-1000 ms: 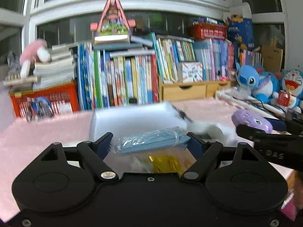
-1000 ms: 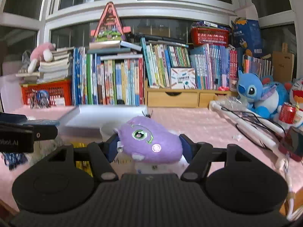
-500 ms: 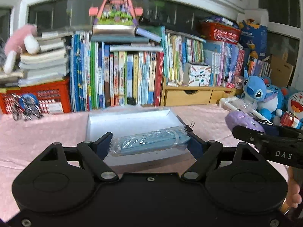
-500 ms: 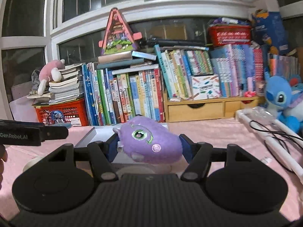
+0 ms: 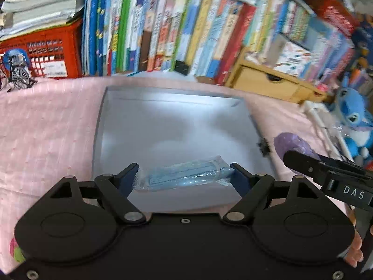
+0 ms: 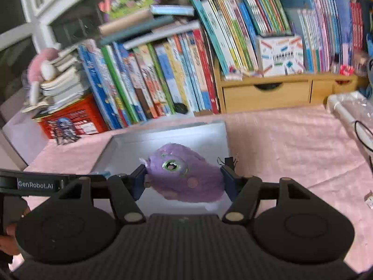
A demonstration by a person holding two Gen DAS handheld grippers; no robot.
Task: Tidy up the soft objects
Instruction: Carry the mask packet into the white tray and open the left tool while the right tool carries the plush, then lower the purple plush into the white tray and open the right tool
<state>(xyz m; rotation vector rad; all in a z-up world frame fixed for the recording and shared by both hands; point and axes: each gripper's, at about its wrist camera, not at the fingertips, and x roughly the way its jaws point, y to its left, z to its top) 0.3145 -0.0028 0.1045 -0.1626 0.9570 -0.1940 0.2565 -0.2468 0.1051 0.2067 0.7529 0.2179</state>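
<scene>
A: Status, left gripper [image 5: 184, 175]?
B: Clamped end to end on the mask pack [image 5: 184, 176], held over the near edge of the grey box [image 5: 163, 121].
A: Right gripper [image 6: 183, 178]?
B: Clamped on the purple plush [image 6: 184, 173], also over the box, near its right wall. From the left camera, plush sits at 3 o'clock.
A: Box position?
B: On the pink cloth [image 5: 46, 121], books [image 5: 163, 23] at 12 o'clock.

Book spines [image 5: 177, 28] motion-blurred, titles unreadable; Stitch plush [image 5: 356, 116] cut by edge.
</scene>
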